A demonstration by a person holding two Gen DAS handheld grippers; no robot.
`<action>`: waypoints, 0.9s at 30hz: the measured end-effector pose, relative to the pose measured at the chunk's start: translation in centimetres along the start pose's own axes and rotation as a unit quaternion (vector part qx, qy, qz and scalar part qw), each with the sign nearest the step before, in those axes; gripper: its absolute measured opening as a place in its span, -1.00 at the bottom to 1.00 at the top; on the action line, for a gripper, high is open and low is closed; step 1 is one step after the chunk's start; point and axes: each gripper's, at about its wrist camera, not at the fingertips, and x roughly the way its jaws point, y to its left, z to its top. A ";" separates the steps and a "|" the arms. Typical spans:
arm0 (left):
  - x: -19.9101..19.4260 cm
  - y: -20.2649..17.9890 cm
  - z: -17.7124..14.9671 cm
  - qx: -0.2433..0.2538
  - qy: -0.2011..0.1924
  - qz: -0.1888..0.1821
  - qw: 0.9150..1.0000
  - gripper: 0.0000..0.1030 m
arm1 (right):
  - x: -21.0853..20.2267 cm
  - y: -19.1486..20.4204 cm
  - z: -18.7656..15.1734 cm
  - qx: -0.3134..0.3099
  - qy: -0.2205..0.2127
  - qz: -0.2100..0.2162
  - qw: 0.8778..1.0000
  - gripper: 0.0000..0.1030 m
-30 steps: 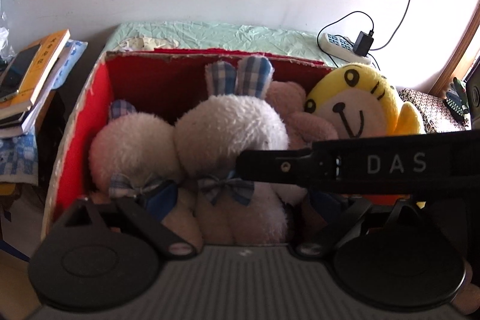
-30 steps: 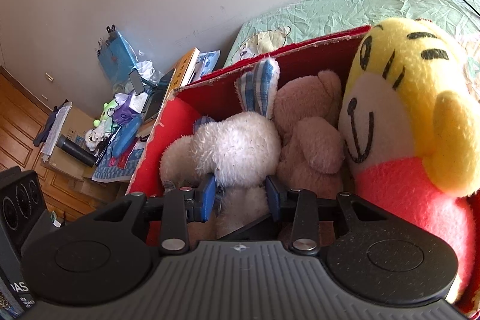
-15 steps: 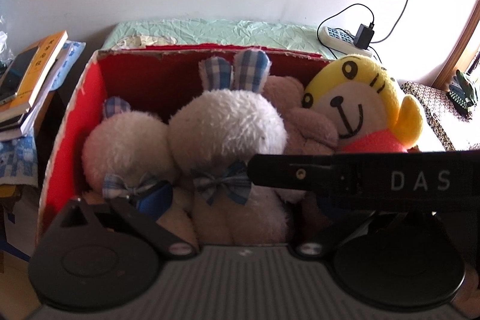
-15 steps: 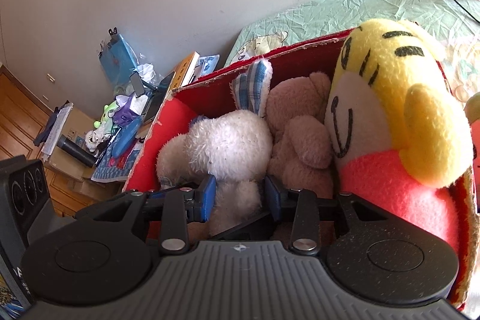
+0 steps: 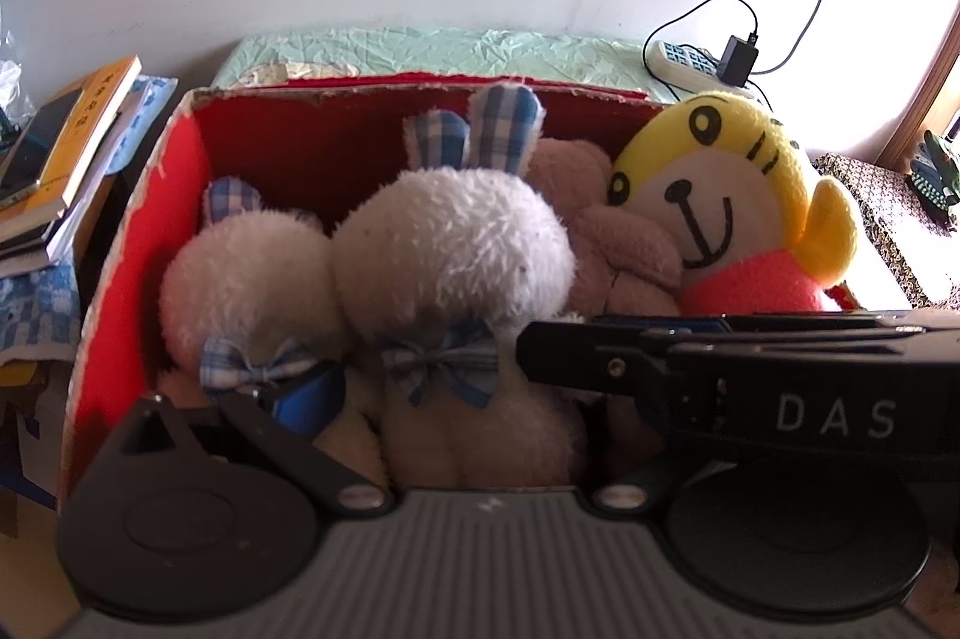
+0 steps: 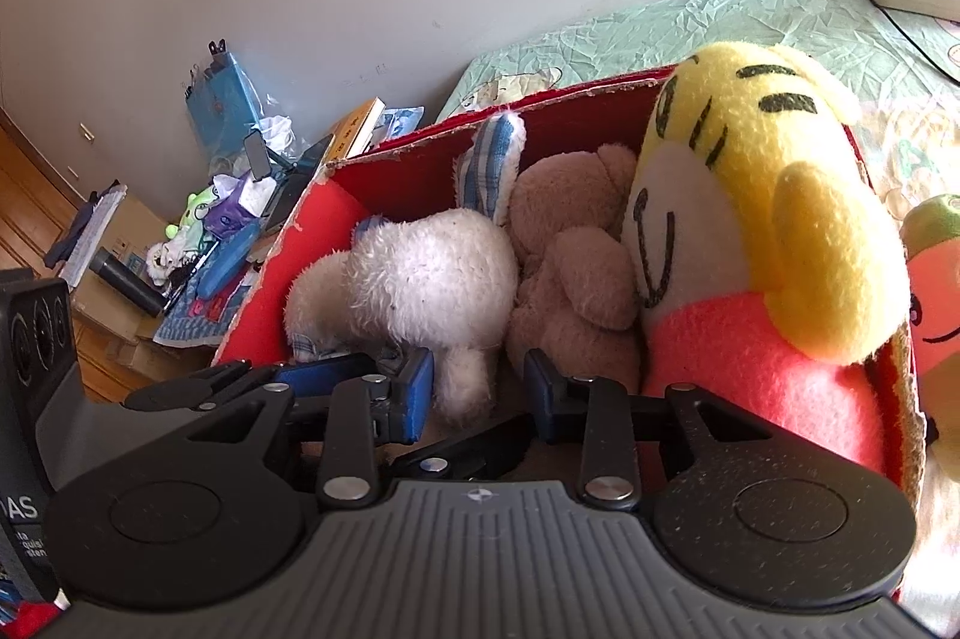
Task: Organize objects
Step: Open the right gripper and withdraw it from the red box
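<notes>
A red cardboard box (image 5: 180,171) holds several plush toys. Two white rabbits with blue checked ears and bows, one (image 5: 444,249) in the middle and one (image 5: 246,279) at the left, a beige bear (image 5: 606,243) and a yellow tiger in a pink top (image 5: 726,207) sit side by side. My left gripper (image 5: 456,399) is open, its fingers either side of the middle rabbit's body. My right gripper (image 6: 480,387) is open just above the box's near edge, in front of the white rabbit (image 6: 420,273) and the bear (image 6: 570,279). The right gripper's body crosses the left wrist view at the right.
The box (image 6: 300,243) stands against a bed with a green sheet (image 5: 420,51). A power strip (image 5: 690,63) with a charger lies on it. Stacked books (image 5: 66,141) sit left of the box. Floor clutter (image 6: 198,243) lies farther left. Another plush (image 6: 936,291) is right of the box.
Both grippers have drawn back and up a little from the box. The toys look smaller and lower in both views. The right gripper's jaws have opened wider.
</notes>
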 end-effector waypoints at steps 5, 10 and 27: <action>-0.1 0.0 0.0 -0.004 0.005 0.004 1.000 0.99 | -0.4 -0.2 0.0 0.002 0.000 0.003 1.000 -0.32; -0.1 -0.3 -0.1 -0.006 0.009 0.011 1.000 0.99 | -0.7 -0.1 -0.1 -0.002 -0.001 0.001 1.000 -0.32; -2.3 -2.6 0.8 -0.017 -0.006 0.039 0.999 0.99 | -4.0 -1.5 0.1 0.024 -0.028 0.030 0.999 -0.27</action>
